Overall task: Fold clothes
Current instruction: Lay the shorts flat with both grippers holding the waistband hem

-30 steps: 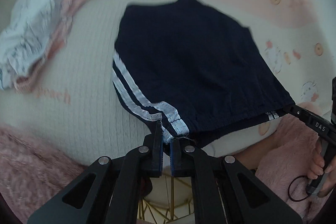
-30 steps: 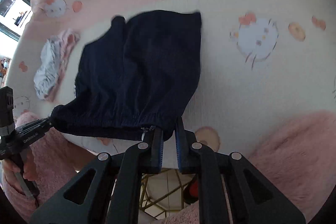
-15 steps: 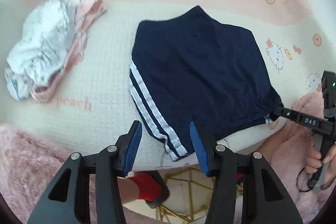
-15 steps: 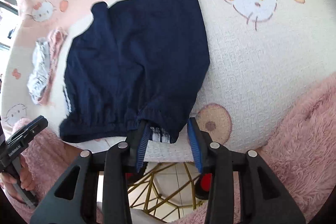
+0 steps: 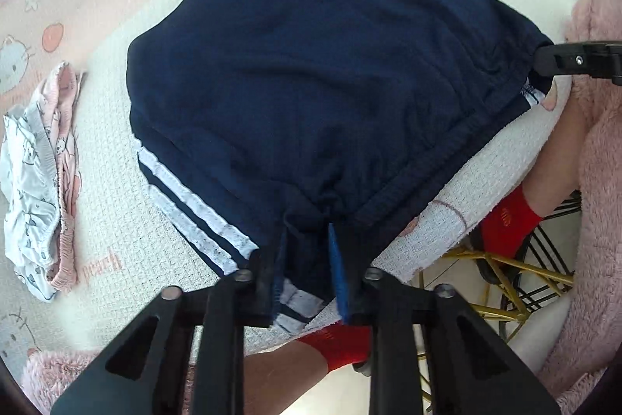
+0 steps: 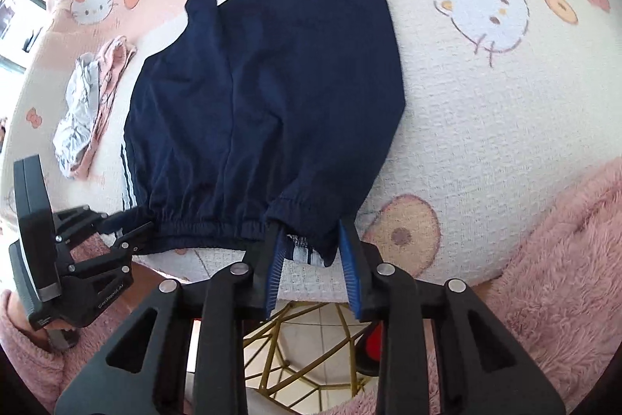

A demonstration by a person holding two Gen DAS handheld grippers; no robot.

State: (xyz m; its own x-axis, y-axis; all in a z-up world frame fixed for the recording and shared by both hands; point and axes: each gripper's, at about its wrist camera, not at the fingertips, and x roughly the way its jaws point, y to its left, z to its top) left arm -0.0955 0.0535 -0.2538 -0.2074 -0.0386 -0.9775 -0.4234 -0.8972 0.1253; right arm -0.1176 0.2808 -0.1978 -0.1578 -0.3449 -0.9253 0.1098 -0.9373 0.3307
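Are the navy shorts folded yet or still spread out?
Spread flat, not folded: the navy shorts lie open on the blanket, waistband at the near edge between the open fingers of both the left gripper and right gripper.

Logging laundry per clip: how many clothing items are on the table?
2: navy shorts at the near edge between both grippers, and a crumpled pink-white garment to their left. More may be hidden.

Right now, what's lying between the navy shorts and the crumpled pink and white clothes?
Only bare patterned blanket separates the navy shorts from the crumpled clothes; both views show it.
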